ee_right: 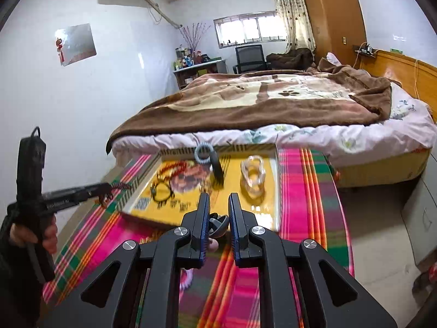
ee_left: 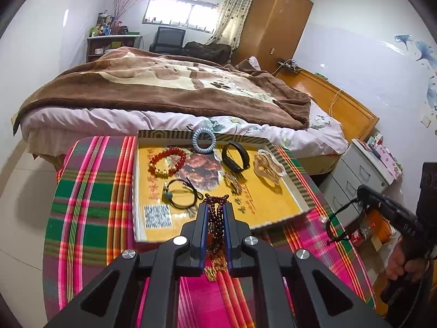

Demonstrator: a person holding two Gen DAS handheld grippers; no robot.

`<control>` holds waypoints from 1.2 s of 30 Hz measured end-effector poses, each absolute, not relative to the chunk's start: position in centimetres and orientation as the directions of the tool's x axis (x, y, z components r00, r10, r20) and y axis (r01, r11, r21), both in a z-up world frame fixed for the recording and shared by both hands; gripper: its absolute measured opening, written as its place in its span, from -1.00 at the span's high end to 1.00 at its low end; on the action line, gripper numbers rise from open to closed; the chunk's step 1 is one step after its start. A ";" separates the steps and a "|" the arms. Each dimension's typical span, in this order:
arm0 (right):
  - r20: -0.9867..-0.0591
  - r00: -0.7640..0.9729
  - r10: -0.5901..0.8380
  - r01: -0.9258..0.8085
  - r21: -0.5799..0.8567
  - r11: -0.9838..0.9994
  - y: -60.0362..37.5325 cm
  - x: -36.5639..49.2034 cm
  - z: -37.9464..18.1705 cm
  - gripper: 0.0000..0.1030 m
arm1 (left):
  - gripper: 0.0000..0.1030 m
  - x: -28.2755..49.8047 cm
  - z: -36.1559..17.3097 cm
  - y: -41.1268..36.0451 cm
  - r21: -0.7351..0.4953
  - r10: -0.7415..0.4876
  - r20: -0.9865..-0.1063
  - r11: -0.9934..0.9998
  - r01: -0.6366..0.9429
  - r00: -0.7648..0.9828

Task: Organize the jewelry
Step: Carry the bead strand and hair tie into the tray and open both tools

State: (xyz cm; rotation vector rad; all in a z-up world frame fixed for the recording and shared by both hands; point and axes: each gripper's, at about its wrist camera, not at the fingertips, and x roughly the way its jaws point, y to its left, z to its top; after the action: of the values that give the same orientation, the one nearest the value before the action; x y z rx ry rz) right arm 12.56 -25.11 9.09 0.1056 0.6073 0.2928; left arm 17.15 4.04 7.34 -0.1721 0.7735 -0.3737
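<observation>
A yellow tray [ee_left: 273, 207] sits on a plaid-covered table [ee_left: 92, 191]. It holds a red bead bracelet [ee_left: 167, 161], a blue coil hair tie [ee_left: 203, 140], a black band [ee_left: 235, 155], a clear bangle [ee_left: 269, 165] and a black hair tie [ee_left: 181, 192]. My left gripper [ee_left: 215, 208] is shut on a dark red bead necklace [ee_left: 215, 218] over the tray's near edge. My right gripper [ee_right: 218, 199] is nearly closed around a black loop, a hair band [ee_right: 218, 224], just before the tray [ee_right: 267, 207]. In the left wrist view it hangs from the right gripper [ee_left: 331, 231].
A bed with a brown blanket [ee_left: 164, 87] stands behind the table. A grey drawer cabinet [ee_left: 355, 175] stands to the right, with a cola bottle [ee_left: 360, 233] below. A pink coil hair tie [ee_right: 187, 276] lies on the cloth under my right gripper.
</observation>
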 end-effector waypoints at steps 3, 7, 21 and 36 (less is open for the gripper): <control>-0.537 0.789 0.297 -0.234 0.185 0.955 -24.7 14.3 9.3 0.72 | 0.80 18.9 7.2 3.8 -0.290 -0.394 -0.652 0.919 0.267 0.648; -0.546 0.784 0.294 -0.224 0.193 0.955 -24.0 17.3 8.4 0.72 | 0.80 21.6 7.0 2.8 -0.283 -0.401 -0.658 0.916 0.285 0.638; -0.647 0.710 0.277 -0.193 0.199 0.961 -22.6 23.2 2.9 0.72 | 0.79 28.9 2.5 -1.5 -0.278 -0.414 -0.716 0.907 0.315 0.562; -0.712 0.686 0.150 -0.157 0.057 0.986 -24.4 23.4 0.0 0.72 | 0.79 29.2 0.7 -1.2 -0.283 -0.404 -0.739 0.912 0.296 0.539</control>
State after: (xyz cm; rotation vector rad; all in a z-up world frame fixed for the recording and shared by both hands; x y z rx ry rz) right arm 23.38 -24.41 0.03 -0.0089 0.7970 0.1721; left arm 29.21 -1.23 0.66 -0.1292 0.9115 -0.4178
